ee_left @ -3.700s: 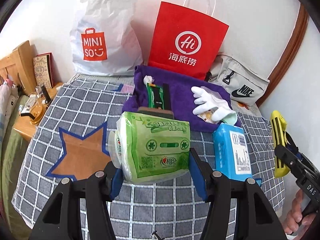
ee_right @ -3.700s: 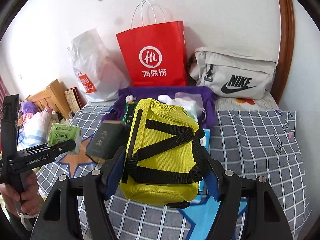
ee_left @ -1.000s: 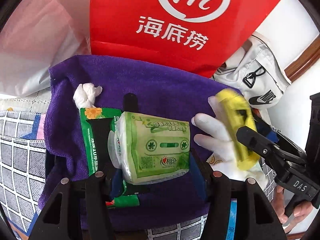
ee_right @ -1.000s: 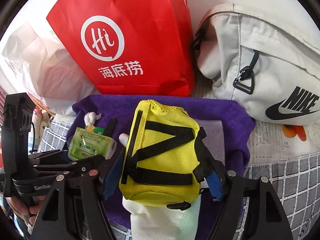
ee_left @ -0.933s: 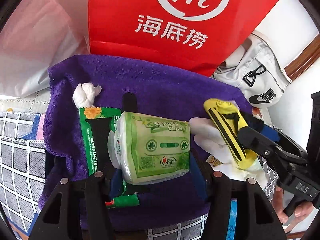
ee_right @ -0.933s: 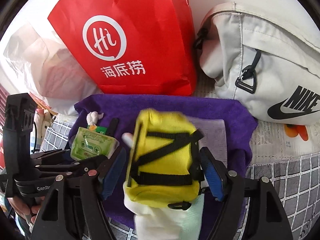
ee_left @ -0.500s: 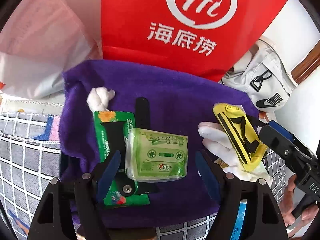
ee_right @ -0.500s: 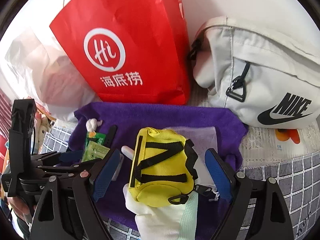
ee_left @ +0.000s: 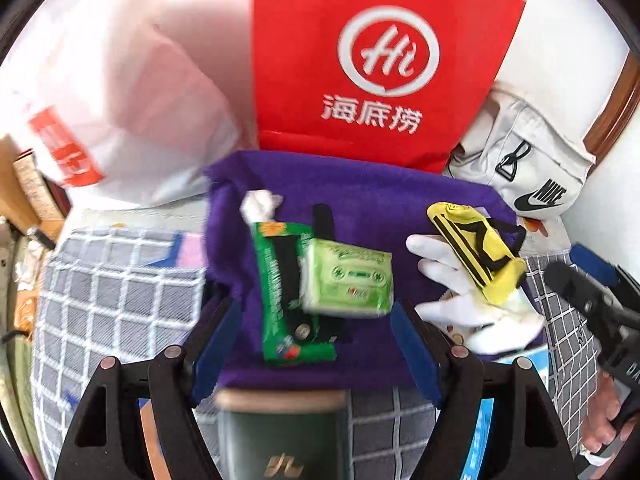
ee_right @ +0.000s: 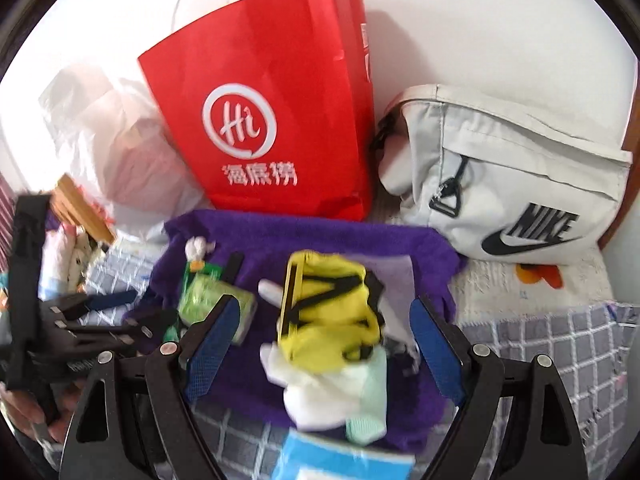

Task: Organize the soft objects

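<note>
Both grippers stand open and empty. The left gripper (ee_left: 316, 344) has its blue pads spread either side of the green tissue pack (ee_left: 347, 278), which lies free on the purple towel (ee_left: 372, 200), overlapping the flat green packet (ee_left: 280, 280) at its 9 o'clock. The right gripper (ee_right: 322, 350) is likewise wide, with the yellow pouch (ee_right: 332, 312) resting loose between the pads, perched partly on the white glove (ee_right: 320, 392) toward 6 o'clock.

The soft things are gathered on the towel, in front of the red paper bag (ee_right: 276, 100) at 12 o'clock and the grey Nike bag (ee_right: 516, 184) at 2 o'clock.

The risks, as I judge them: the pouch sits on an uneven, yielding glove and could roll off toward the towel's near edge. The tissue pack lies partly on the slick packet and may slide. The frames are blurred, so whether the pouch is fully settled is hard to say. The blue pack (ee_right: 344, 460) at 6 o'clock is still off the towel, and reaching for it could brush the glove.
</note>
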`<act>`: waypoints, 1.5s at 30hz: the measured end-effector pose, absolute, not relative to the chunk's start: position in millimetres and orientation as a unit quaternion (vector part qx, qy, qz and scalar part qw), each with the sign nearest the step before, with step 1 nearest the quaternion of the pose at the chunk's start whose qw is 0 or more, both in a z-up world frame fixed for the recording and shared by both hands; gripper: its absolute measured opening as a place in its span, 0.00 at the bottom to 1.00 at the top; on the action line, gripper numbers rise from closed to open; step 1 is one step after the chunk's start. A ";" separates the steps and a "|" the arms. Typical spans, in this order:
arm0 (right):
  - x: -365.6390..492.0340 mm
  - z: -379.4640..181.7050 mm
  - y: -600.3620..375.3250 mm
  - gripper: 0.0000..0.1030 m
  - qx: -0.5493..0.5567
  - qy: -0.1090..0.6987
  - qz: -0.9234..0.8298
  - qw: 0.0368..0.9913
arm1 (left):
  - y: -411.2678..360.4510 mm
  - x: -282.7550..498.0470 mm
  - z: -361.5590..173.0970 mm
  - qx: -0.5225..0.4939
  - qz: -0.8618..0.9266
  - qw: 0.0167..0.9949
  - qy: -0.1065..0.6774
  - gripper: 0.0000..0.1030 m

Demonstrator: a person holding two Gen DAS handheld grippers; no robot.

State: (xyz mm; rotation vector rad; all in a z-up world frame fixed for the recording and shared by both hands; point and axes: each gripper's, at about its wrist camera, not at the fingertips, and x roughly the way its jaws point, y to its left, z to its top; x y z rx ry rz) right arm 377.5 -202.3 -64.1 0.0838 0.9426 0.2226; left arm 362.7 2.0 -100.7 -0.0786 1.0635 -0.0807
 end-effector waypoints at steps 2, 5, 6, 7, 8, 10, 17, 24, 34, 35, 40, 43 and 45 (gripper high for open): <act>360.4 -57.6 -202.3 0.84 0.027 0.451 0.104 0.886 | 8.1 346.2 -93.4 -0.048 -0.038 0.861 0.505 0.74; 329.7 -45.3 -203.7 0.84 0.017 0.442 0.090 0.893 | 13.8 319.2 -84.5 -0.062 -0.053 0.857 0.508 0.74; 318.3 -41.5 -203.6 0.84 0.015 0.439 0.083 0.894 | 14.9 308.3 -81.3 -0.062 -0.054 0.859 0.505 0.74; 301.8 -36.5 -203.4 0.84 0.013 0.436 0.074 0.897 | 16.6 296.7 -77.2 -0.058 -0.051 0.862 0.501 0.74; 292.6 -34.0 -203.0 0.84 0.011 0.436 0.071 0.897 | 17.0 283.9 -73.3 -0.052 -0.046 0.865 0.497 0.76; 268.4 -27.1 -202.3 0.84 0.012 0.434 0.066 0.898 | 17.8 261.0 -67.6 -0.044 -0.038 0.870 0.489 0.76; 178.6 2.0 -202.5 0.93 0.031 0.419 0.053 0.906 | 23.9 181.5 -46.8 -0.054 -0.044 0.882 0.465 0.84; 104.3 15.5 -202.1 1.00 0.033 0.406 0.033 0.913 | 18.9 115.6 -30.0 -0.040 -0.045 0.889 0.453 0.91; 30.5 18.5 -198.6 1.00 0.044 0.405 0.040 0.912 | 6.7 52.2 -7.8 -0.018 -0.029 0.904 0.426 0.93; 23.8 19.2 -198.2 1.00 0.046 0.404 0.041 0.913 | 7.1 47.4 -6.5 -0.019 -0.027 0.906 0.423 0.93; 10.7 24.2 -195.0 1.00 0.030 0.399 0.044 0.916 | 5.5 28.7 -1.0 -0.011 -0.018 0.913 0.408 0.93; 3.4 28.7 -197.9 1.00 0.037 0.394 0.046 0.917 | 7.1 21.6 2.9 -0.013 -0.014 0.916 0.400 0.93; -0.2 29.6 -199.6 1.00 0.038 0.394 0.046 0.917 | 6.0 18.1 4.8 -0.012 -0.014 0.918 0.397 0.93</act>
